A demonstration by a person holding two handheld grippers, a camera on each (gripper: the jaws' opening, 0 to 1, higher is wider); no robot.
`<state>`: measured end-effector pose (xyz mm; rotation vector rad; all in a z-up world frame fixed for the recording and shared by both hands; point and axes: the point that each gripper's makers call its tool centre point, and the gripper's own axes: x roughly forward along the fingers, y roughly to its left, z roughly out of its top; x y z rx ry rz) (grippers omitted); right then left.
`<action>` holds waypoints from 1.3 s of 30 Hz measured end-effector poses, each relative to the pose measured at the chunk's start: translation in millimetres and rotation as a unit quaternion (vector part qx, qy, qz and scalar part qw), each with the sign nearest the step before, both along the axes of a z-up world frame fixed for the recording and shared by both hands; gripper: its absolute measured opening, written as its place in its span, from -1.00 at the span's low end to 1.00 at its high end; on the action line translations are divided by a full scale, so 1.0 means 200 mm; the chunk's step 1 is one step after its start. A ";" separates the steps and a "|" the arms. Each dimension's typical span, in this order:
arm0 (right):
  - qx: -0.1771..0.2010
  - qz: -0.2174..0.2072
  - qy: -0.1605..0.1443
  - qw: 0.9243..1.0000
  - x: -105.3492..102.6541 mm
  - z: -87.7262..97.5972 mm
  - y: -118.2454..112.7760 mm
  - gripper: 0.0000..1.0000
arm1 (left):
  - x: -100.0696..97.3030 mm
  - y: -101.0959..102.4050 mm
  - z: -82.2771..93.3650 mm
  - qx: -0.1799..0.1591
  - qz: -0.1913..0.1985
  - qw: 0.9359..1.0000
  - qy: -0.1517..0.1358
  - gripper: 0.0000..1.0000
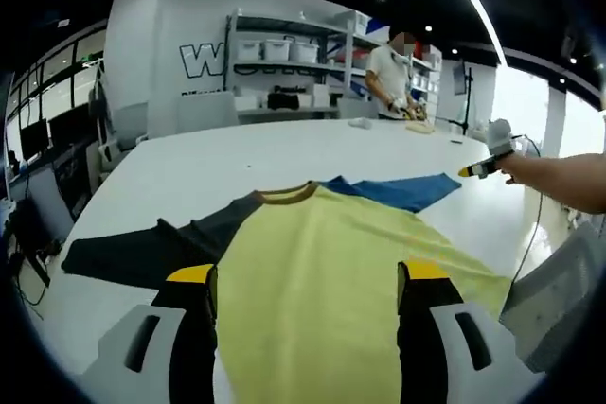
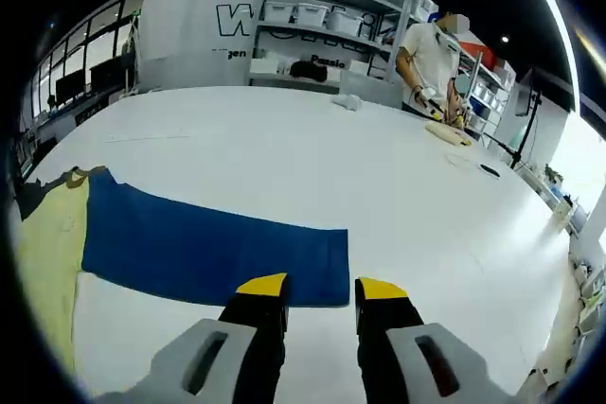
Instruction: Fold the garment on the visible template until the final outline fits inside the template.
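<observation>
**A shirt lies flat on the big white table, both tongs spread above it**

The left gripper (image 1: 305,276) hangs over the yellow body of the shirt (image 1: 322,272). Its two jaws are spread wide and hold nothing. The yellow cloth shows in the gap between them.

The right gripper (image 2: 322,289) hangs just by the end of the blue sleeve (image 2: 213,243). Its jaws are spread a little, with white table in the gap. They pinch nothing. Whether the yellow tips touch the edge of the sleeve is hard to tell.

In the left gripper view, the person's bare arm (image 1: 559,180) comes in from the right side. It holds out the other gripper (image 1: 492,153) past the blue sleeve (image 1: 402,189).

The shirt lies spread out on the white table (image 1: 237,163). It has a yellow middle, a brown neck band (image 1: 287,196), a dark grey sleeve (image 1: 142,253) on one side and a blue sleeve on the other. The bottom of the shirt is cut off by the edge of the picture.

Far back, another person (image 2: 431,59) in a white top stands at the table's far edge. Behind them are shelves (image 2: 317,30) with white boxes (image 2: 312,14). A big letter (image 1: 199,59) is on the wall, partly hidden by the shelves. A small white thing (image 2: 346,101) on the table is too far off to make out.
</observation>
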<state>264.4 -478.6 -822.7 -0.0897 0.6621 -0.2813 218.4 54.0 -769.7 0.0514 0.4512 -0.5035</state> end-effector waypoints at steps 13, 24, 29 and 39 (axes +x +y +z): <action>0.020 -0.027 0.015 0.999 0.11 -0.12 -0.08 -0.49 | 0.01 0.05 -0.05 -0.002 0.017 1.000 0.025 0.43; 0.036 -0.029 0.020 0.999 0.09 -0.17 -0.09 -0.54 | 0.01 0.07 -0.06 0.000 0.020 0.999 0.030 0.39; 0.059 -0.029 0.009 0.998 0.09 -0.18 -0.05 -0.69 | 0.01 0.06 -0.06 0.001 0.018 0.999 0.029 0.38; 0.064 -0.056 -0.012 0.996 0.08 -0.14 -0.12 -0.53 | 0.00 0.05 -0.08 0.004 0.009 0.999 0.035 0.33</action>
